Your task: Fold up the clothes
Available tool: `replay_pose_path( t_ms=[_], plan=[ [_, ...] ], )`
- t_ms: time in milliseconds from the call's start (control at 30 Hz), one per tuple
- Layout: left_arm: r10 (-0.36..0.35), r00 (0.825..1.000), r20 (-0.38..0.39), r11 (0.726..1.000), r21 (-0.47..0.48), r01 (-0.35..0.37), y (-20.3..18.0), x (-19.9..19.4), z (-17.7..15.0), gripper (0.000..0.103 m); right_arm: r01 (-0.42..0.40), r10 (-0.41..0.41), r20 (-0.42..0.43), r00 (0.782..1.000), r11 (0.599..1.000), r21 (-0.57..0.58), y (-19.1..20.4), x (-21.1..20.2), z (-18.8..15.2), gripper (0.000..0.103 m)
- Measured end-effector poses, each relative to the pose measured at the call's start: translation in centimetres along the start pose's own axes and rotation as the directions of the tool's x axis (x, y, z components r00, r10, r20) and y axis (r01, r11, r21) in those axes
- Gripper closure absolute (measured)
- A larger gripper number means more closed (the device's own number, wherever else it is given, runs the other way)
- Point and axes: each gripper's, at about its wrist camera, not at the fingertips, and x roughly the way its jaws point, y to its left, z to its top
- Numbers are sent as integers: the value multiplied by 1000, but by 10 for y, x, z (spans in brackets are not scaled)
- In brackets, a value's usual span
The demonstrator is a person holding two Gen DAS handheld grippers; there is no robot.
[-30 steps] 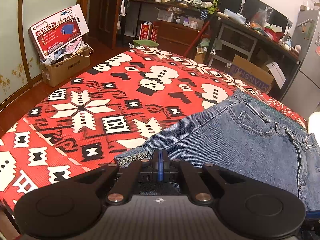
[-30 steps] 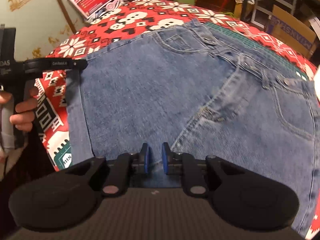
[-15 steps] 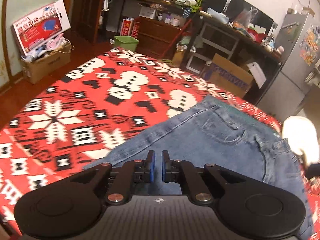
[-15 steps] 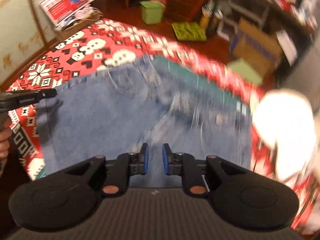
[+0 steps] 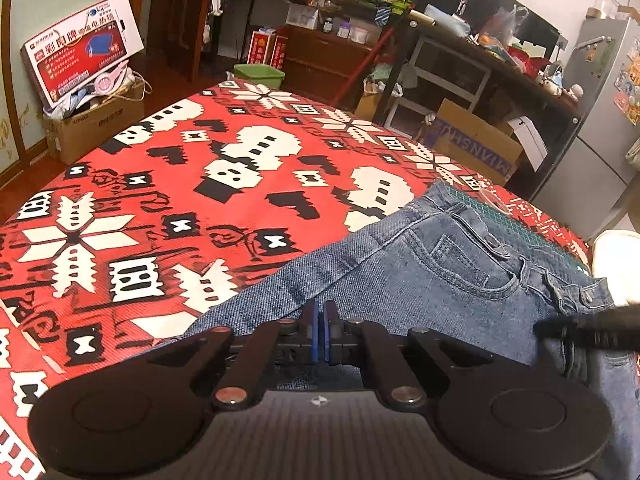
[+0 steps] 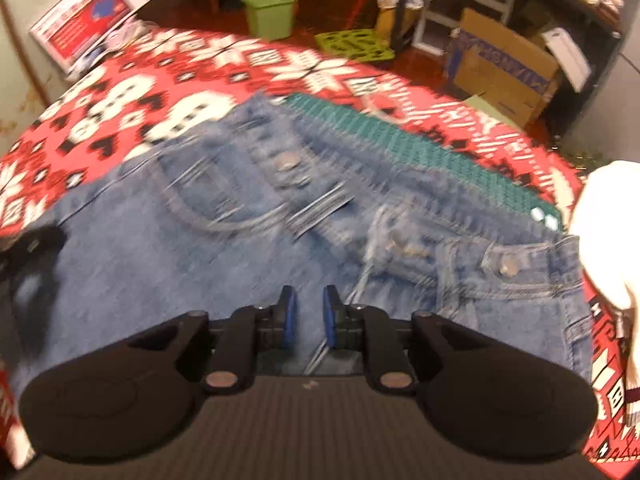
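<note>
Folded blue jeans (image 5: 440,280) lie on the red patterned table cloth (image 5: 180,200), waistband towards the far right. My left gripper (image 5: 321,330) is shut over the jeans' left side edge. Whether denim is caught between its blue pads I cannot tell. The right wrist view shows it as a dark shape (image 6: 28,248) at that edge. My right gripper (image 6: 310,314) hovers over the jeans (image 6: 180,260) just below the fly. Its jaws are closing, still a gap apart, and the pads press on nothing. It appears in the left wrist view as a blurred black bar (image 5: 592,332).
A green cutting mat (image 6: 420,152) lies under the waistband. Something cream-white and soft (image 6: 608,240) sits at the table's right edge. Beyond the table are a green bin (image 6: 270,14), cardboard boxes (image 5: 476,148), cluttered shelves and a fridge (image 5: 600,120).
My right gripper has swept from the middle of the jeans up towards the fly and waistband. The left pads stood slightly apart half a second ago and are now nearly together.
</note>
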Motion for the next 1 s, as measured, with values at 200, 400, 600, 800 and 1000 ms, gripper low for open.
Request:
replay_pose_path(
  t_ms=[200,400,600,800,1000],
  plan=[
    [-18,1000,15,1000,-8,18,4,-1,-2,99,-16,16,4,1000,993,120,-16,8,18,94],
    [-62,998,11,995,-83,63,17,-2,-1,99,-88,88,19,996,996,-7,22,-7,12,88],
    [-48,999,24,996,-78,50,20,-4,-3,99,-59,58,13,998,994,91,16,14,30,86],
    [-48,998,28,994,-98,51,25,-5,-2,99,-120,118,51,992,993,24,38,-3,39,83],
    [-51,998,40,990,-130,56,36,-9,-3,99,-280,288,50,956,952,-127,102,0,52,83]
  ],
)
